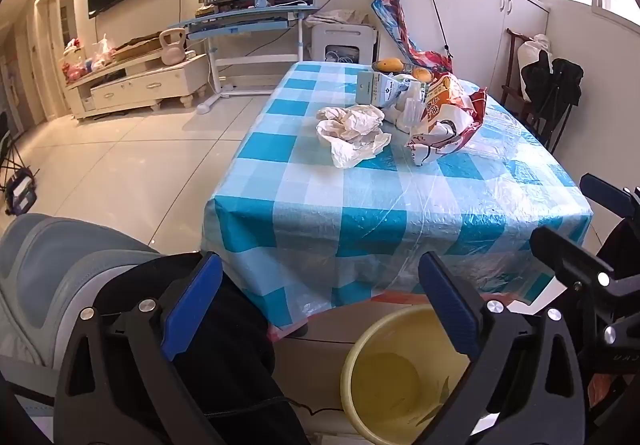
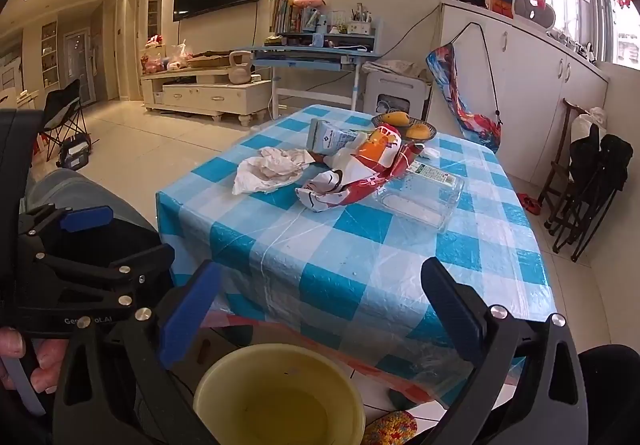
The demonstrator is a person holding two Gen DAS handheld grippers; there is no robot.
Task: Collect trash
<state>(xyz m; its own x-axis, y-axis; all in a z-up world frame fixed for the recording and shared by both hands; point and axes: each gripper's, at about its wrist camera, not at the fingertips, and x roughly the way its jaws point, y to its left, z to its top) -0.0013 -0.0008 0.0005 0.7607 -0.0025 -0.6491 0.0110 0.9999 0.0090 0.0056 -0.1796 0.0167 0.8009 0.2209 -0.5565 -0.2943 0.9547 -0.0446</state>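
Trash lies on the blue checked table (image 1: pixel 360 221) (image 2: pixel 360 245): crumpled white paper (image 1: pixel 352 133) (image 2: pixel 270 173), a red and white snack bag (image 1: pixel 444 125) (image 2: pixel 352 181), a grey carton (image 1: pixel 370 87) (image 2: pixel 328 137) and a clear plastic tray (image 2: pixel 420 197). A yellow bin (image 1: pixel 400 377) (image 2: pixel 280 397) stands on the floor below the table's near edge. My left gripper (image 1: pixel 320 301) is open and holds nothing, above the bin. My right gripper (image 2: pixel 320 309) is open too, also over the bin. Both are well short of the trash.
A bowl with mangoes (image 1: pixel 390 66) (image 2: pixel 400 121) sits at the table's far end. A grey padded seat (image 1: pixel 52 269) is at the left. Folded chairs (image 2: pixel 592 181) stand right of the table. A blue desk (image 1: pixel 248 21) and a TV cabinet (image 2: pixel 208 93) lie beyond.
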